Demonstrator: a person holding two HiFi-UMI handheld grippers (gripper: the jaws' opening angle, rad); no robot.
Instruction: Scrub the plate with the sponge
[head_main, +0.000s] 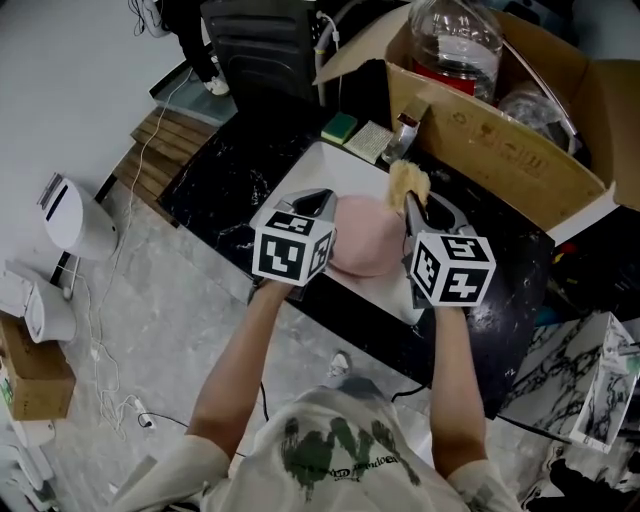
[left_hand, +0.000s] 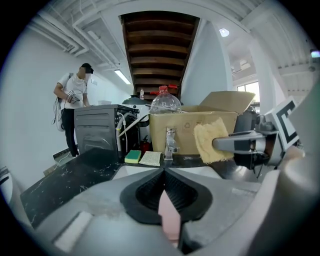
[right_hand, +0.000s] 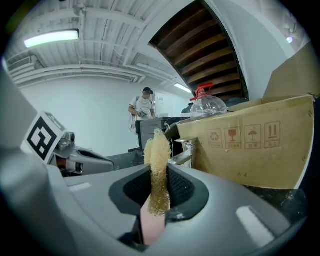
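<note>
1. Our left gripper (left_hand: 164, 174) is clamped tight on the rim of a pink plate (head_main: 368, 245). The rim shows as a thin edge between the jaws. The rest of the plate spreads away to this gripper's right, over a white sink (head_main: 320, 160).
2. Our right gripper (right_hand: 159, 175) pinches a yellow sponge (right_hand: 157, 150). Most of the sponge stands free beyond the jaw tips. The plate lies just left of this gripper, below the sponge.
3. The plate looks rigid and light (probably plastic, though we cannot confirm it). We expect it to turn slippery when wet, so a deep bite on the rim seems wise.
4. The sponge looks soft, fibrous and floppy. Held low as it is, its free end should bend against the plate rather than press hard.
5. We cannot tell whether the sponge is touching the plate.
</note>
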